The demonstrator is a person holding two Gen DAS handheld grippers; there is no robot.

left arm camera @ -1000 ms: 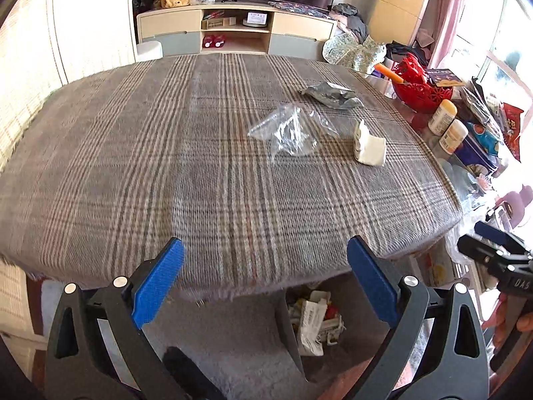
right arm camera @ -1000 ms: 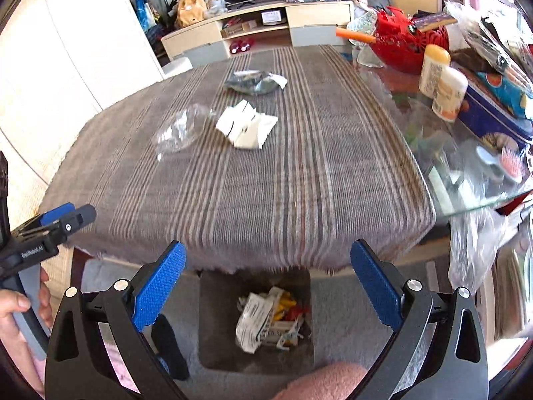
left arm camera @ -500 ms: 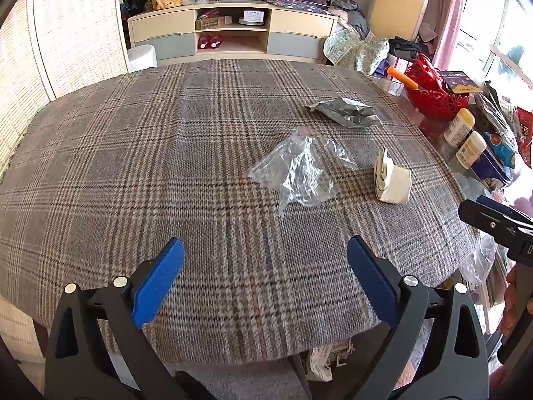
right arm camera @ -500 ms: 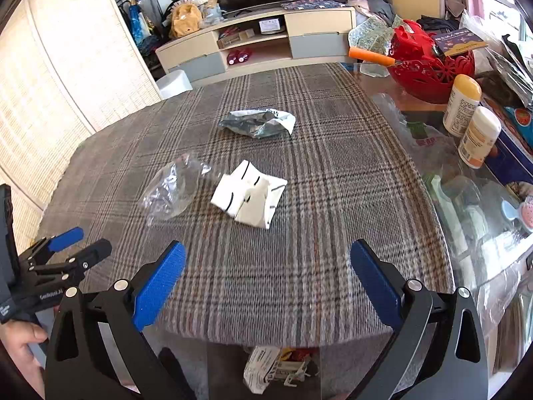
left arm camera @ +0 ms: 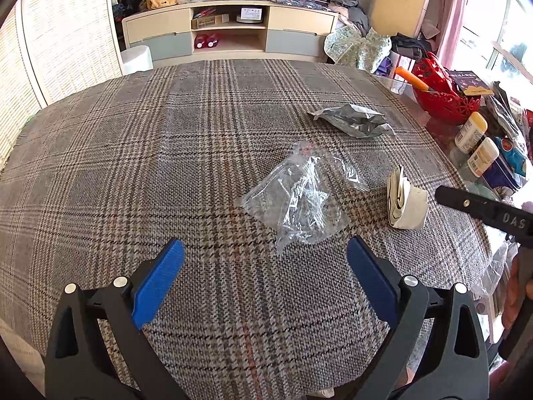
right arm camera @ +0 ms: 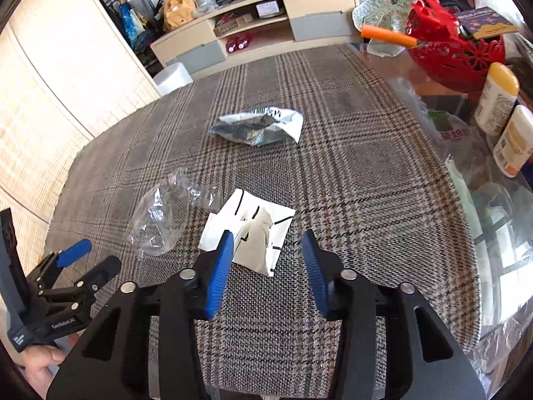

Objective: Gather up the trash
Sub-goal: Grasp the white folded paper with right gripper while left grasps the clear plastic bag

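Three pieces of trash lie on the plaid tablecloth (left arm camera: 166,153): a clear plastic bag (left arm camera: 299,196) (right arm camera: 160,220), a folded white paper (left arm camera: 406,206) (right arm camera: 253,230) and a crumpled silver wrapper (left arm camera: 353,121) (right arm camera: 260,126). My left gripper (left arm camera: 265,250) hangs open just short of the clear bag, with nothing between its fingers. My right gripper (right arm camera: 268,238) hovers over the near edge of the white paper. Its jaws are closing, the paper's near corner shows between the blue pads, and neither pad presses on it. Each gripper shows in the other's view: the left gripper (right arm camera: 86,256) and the right gripper (left arm camera: 479,213).
On the bare glass at the table's right stand a red basket (right arm camera: 456,56) holding an orange-handled tool, two bottles (right arm camera: 496,100) and plastic bags (right arm camera: 446,126). A low TV cabinet (left arm camera: 230,30) stands beyond the table. A wicker screen (right arm camera: 50,100) lines the left.
Both grippers moved forward from the table's near edge to over the cloth, closer to the trash. The right jaws narrowed. The bin under the table edge passed out of view.
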